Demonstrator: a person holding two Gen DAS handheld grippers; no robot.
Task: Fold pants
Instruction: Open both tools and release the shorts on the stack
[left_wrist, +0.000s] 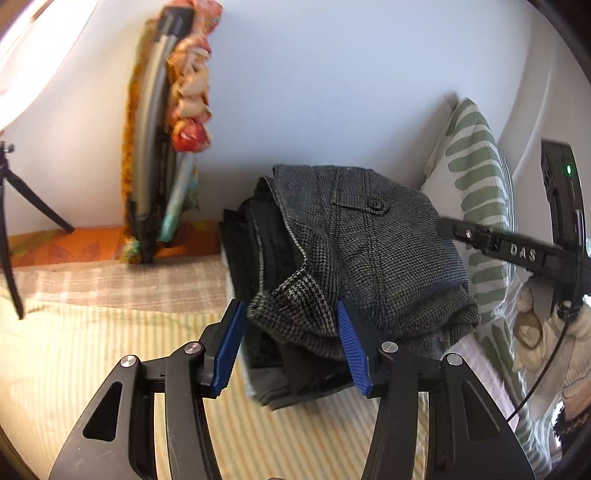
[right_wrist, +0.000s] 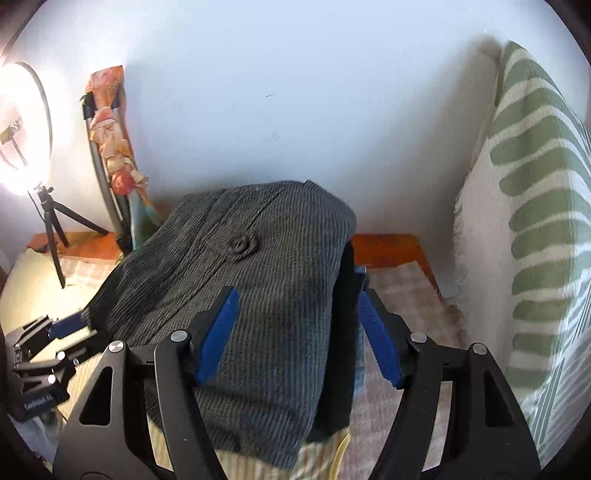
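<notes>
While the pants (left_wrist: 369, 251) sit in a bundle on the bed (left_wrist: 110, 350), both grippers come at them from two sides. Far left stands a tripod (left_wrist: 11, 229), and a ring light (right_wrist: 22, 129) glows above it in the right wrist view. Next, a hoop (left_wrist: 151, 129) wrapped in bright cloth leans on the wall.

In the middle, the grey pants are folded into a thick, lumpy stack with the pocket button (left_wrist: 375, 203) on top. A loose flap hangs over the near edge. Darker cloth shows under them; I cannot tell if it is part of the pants.

The left gripper (left_wrist: 291, 350) is right at that near edge. Its jaws are wide, with the hanging flap between them, but they do not pinch it.

The right gripper (right_wrist: 299, 339) reaches in from the other side. Its jaws are wide too, spread around the end of the bundle, and nothing looks squeezed.

Far right, a green striped pillow (left_wrist: 476, 192) leans on the wall, just beside the pants.

The stack seems to run long from one gripper to the other. Both are about as close. I think the fold is nearly done and only needs tidying or pressing.
</notes>
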